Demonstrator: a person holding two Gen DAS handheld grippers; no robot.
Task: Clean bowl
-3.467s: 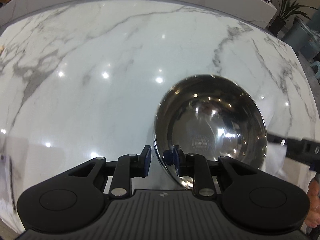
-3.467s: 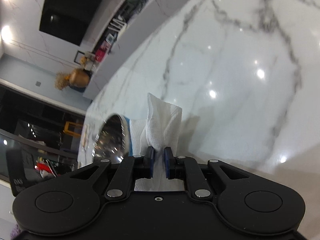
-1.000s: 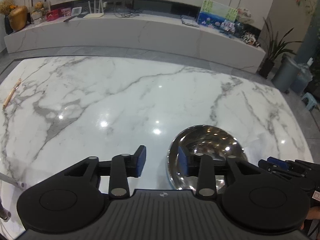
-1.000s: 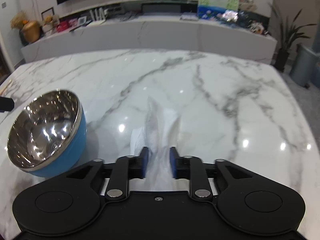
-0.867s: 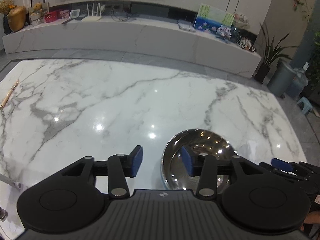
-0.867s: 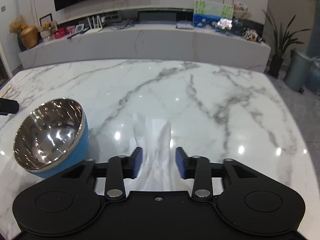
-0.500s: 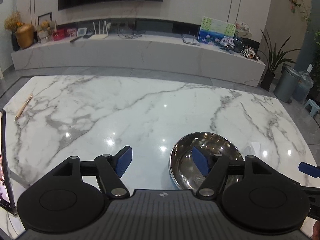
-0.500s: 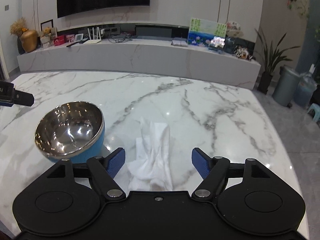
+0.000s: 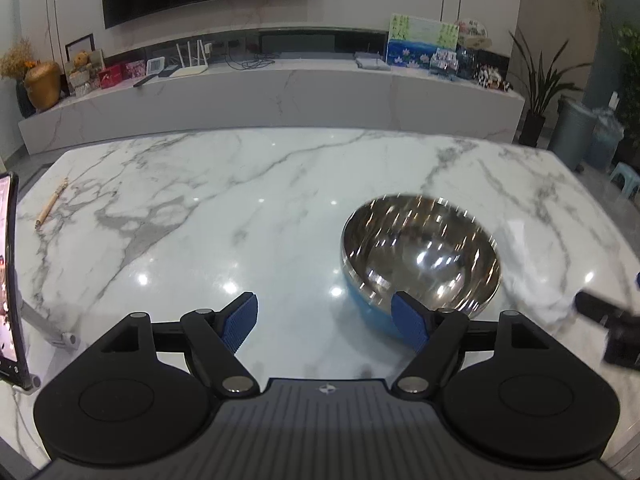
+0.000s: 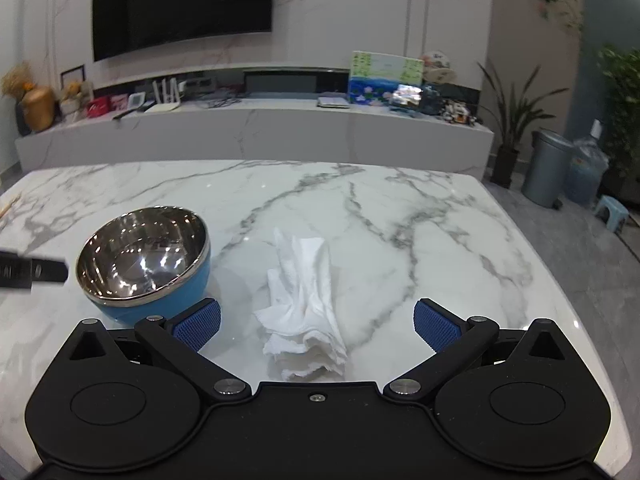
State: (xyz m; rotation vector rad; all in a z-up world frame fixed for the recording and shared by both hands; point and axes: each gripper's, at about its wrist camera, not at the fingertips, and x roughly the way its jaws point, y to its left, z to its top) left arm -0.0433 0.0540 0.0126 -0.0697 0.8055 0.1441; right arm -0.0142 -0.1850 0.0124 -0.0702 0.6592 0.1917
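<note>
A steel bowl [image 9: 420, 252] with a blue outside stands upright on the white marble table [image 9: 240, 200]. It also shows in the right wrist view [image 10: 146, 262]. A crumpled white paper towel [image 10: 306, 300] lies on the table just right of the bowl; in the left wrist view it is a white blur [image 9: 528, 268]. My left gripper [image 9: 326, 318] is open and empty, pulled back, with the bowl just ahead of its right finger. My right gripper [image 10: 316, 324] is open wide and empty, above and behind the towel.
A phone on a stand [image 9: 10, 272] is at the table's left edge. A wooden stick [image 9: 50, 206] lies at the far left. Beyond the table are a long marble console [image 10: 256, 136], a plant [image 10: 512, 128] and a bin [image 10: 546, 168].
The left gripper let go of the bowl's rim and the right let go of the towel. Both opened wide, rose and pulled back. The bowl now stands upright on the table.
</note>
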